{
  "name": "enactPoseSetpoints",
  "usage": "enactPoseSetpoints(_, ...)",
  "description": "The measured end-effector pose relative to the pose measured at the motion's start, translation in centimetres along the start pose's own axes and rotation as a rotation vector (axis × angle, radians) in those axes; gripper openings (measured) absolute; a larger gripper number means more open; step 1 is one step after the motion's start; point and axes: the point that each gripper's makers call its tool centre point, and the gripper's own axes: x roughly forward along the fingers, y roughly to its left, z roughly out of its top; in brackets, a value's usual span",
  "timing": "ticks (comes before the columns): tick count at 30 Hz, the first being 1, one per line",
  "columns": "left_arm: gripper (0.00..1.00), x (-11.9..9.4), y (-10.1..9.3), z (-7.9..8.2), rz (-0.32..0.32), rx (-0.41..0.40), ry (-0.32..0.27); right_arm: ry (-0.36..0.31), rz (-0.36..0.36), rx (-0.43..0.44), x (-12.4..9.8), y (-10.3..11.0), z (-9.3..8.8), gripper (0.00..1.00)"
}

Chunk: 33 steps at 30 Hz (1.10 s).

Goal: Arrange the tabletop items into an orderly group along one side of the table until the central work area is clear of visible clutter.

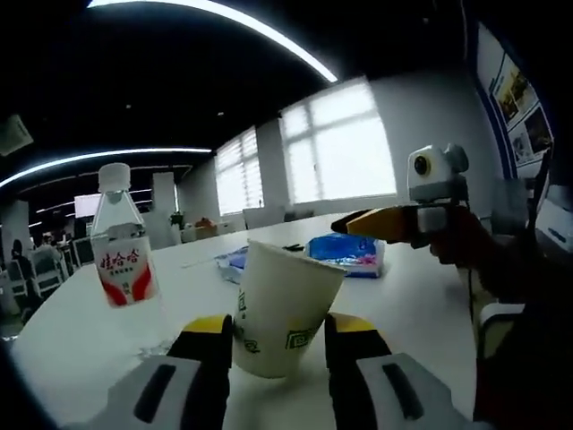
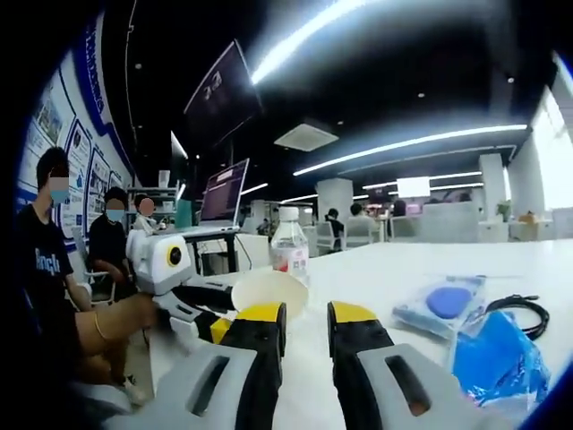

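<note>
A white paper cup (image 1: pixel 285 305) with green print stands tilted between the jaws of my left gripper (image 1: pixel 279 330), which is shut on its lower part. In the right gripper view that cup (image 2: pixel 269 291) shows its mouth, held by the left gripper (image 2: pixel 215 315) coming in from the left. A clear water bottle (image 1: pixel 121 246) with a red label stands on the white table (image 1: pixel 421 305) to the left of the cup. My right gripper (image 2: pixel 306 327) is open by a narrow gap with nothing in it. It hovers above the table (image 1: pixel 347 224) on the right.
A blue packet (image 1: pixel 349 253) lies behind the cup, with a clear bag (image 1: pixel 235 260) beside it. In the right gripper view a bagged blue pad (image 2: pixel 443 305), a black cable (image 2: pixel 519 309) and the blue packet (image 2: pixel 497 358) lie right. Seated people (image 2: pixel 49 269) are beyond the table's left edge.
</note>
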Motion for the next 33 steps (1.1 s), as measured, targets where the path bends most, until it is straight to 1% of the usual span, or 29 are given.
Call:
enactPoseSetpoints(5,0.39,0.0,0.2,-0.3,0.009,-0.031,0.006,0.012,0.009,0.006,-0.1,0.2,-0.5,0.20)
enactPoseSetpoints(10,0.39,0.0,0.4,-0.3,0.012,-0.084,0.007,0.023,-0.003,0.004,-0.4,0.0,-0.9,0.20)
enactPoseSetpoints(11,0.38,-0.1,0.3,-0.2,0.004,-0.089,-0.002,0.021,-0.004,0.005,-0.4,-0.1,-0.9,0.20)
enactPoseSetpoints(12,0.38,-0.1,0.1,0.2,-0.007,-0.113,-0.030,0.019,-0.007,0.007,-0.5,-0.1,-0.9,0.20)
enactPoseSetpoints(13,0.38,-0.1,0.2,0.4,-0.007,-0.145,-0.046,0.019,-0.010,0.008,-0.5,-0.2,-0.9,0.20)
enactPoseSetpoints(20,0.38,-0.1,1.0,0.9,0.016,-0.211,-0.074,0.014,-0.029,0.007,-1.0,-0.5,-1.1,0.21)
enactPoseSetpoints(24,0.38,0.0,1.5,1.4,0.039,-0.253,-0.114,0.023,-0.046,0.000,-1.4,-0.8,-1.6,0.21)
enactPoseSetpoints(28,0.38,0.2,2.0,1.7,0.062,-0.279,-0.133,0.032,-0.056,-0.003,-1.7,-1.0,-2.1,0.21)
enactPoseSetpoints(31,0.38,0.6,2.2,1.6,0.078,-0.274,-0.124,0.034,-0.058,0.009,-2.0,-1.2,-2.3,0.21)
enactPoseSetpoints(32,0.38,0.7,2.3,1.4,0.090,-0.277,-0.108,0.036,-0.060,0.009,-2.0,-1.2,-2.4,0.21)
enactPoseSetpoints(33,0.38,0.8,2.3,1.3,0.095,-0.275,-0.106,0.035,-0.062,0.010,-2.1,-1.3,-2.4,0.21)
